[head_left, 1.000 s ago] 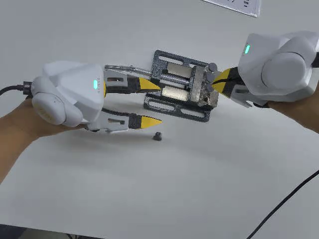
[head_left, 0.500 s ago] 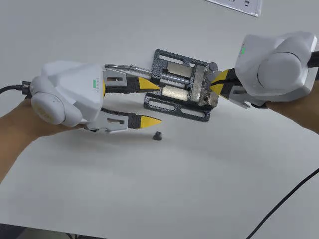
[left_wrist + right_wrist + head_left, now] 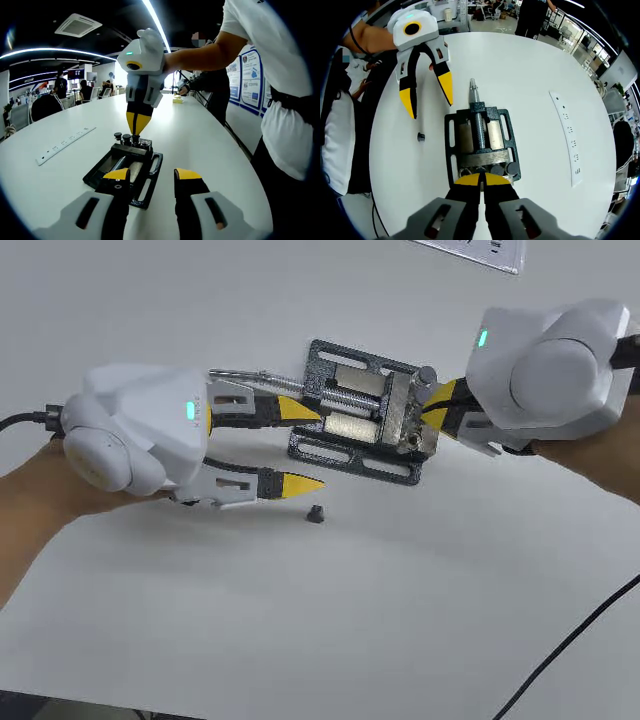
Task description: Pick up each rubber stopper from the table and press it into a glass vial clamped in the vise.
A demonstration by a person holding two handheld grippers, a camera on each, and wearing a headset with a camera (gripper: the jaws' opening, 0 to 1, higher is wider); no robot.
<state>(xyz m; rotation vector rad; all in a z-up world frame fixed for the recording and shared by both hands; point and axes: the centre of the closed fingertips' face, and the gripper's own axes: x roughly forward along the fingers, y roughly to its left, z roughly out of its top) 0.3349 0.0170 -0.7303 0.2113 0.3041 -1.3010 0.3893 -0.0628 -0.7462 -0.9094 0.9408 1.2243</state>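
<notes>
The left claw (image 3: 303, 445) is held low over the white table (image 3: 300, 630) by a bare forearm. Its two yellow-tipped jaws are spread wide apart and there is nothing between them. Just ahead of its nearer jaw tip, and a little outside it, a single small dark rubber stopper (image 3: 315, 513) sits on the table by itself, touching neither the claw nor anything else.

Straight in front of the left claw lies the dark metal vise (image 3: 352, 468), flat on the table. The claw's farther jaw tip reaches its near edge, beside the long screw (image 3: 245, 373) that sticks out of that end. The screw runs along the middle of the open bed, with a pale block on either side.

At the end of the vise farthest from the left claw, a short row of small vials (image 3: 126, 138) stands upright. Each one that can be made out has a dark round top. They are too small to tell whether there is glass beneath, or how the vise grips them.

The right claw (image 3: 430, 412) comes in over that same end, tilted down so its tips sit right at the row, with two grey round tops showing just beside them in the right gripper view. Its jaws are pressed together with barely a slit between them. I cannot tell whether a stopper is pinched at the very tips.

Beyond the right claw a white power strip (image 3: 568, 135) lies on the table, and a black cable (image 3: 570, 650) trails below it.
</notes>
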